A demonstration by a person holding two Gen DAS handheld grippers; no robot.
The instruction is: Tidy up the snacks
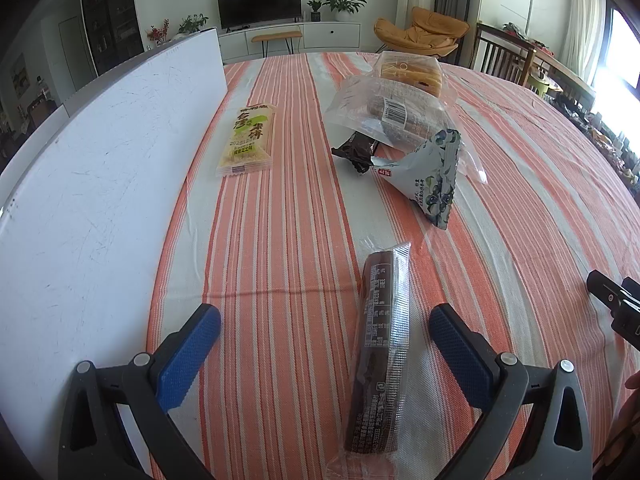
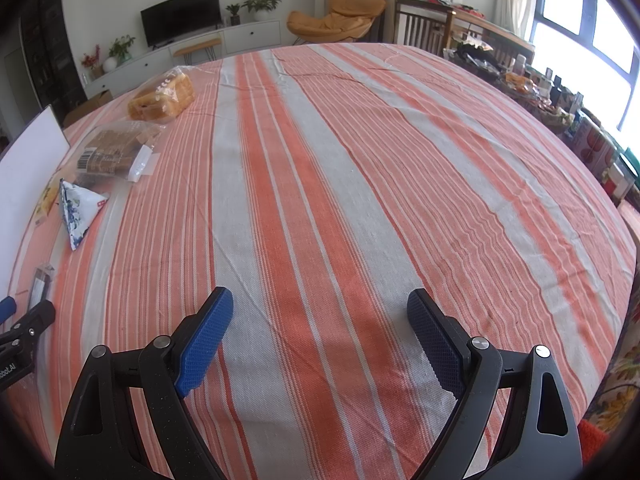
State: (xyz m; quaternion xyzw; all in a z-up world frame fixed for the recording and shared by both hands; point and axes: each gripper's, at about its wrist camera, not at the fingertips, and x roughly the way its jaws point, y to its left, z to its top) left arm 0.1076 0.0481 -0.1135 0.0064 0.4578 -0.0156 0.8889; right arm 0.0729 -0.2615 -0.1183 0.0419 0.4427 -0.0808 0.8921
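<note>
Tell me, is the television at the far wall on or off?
Off, it seems: the black flat television shows a uniformly dark screen in both views.

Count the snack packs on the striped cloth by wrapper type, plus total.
Clear plastic wrappers: 3 — long dark chocolate roll, flat bag of brown biscuits with barcode label, golden bread loaf pack
Printed opaque wrappers: 3 — yellow-green rice cracker packet, dark brown foil packet, white triangular blueberry-print pouch
Total: 6

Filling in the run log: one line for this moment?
left gripper: open, straddling chocolate roll pack | right gripper: open over bare tablecloth | snacks: unsorted
</note>
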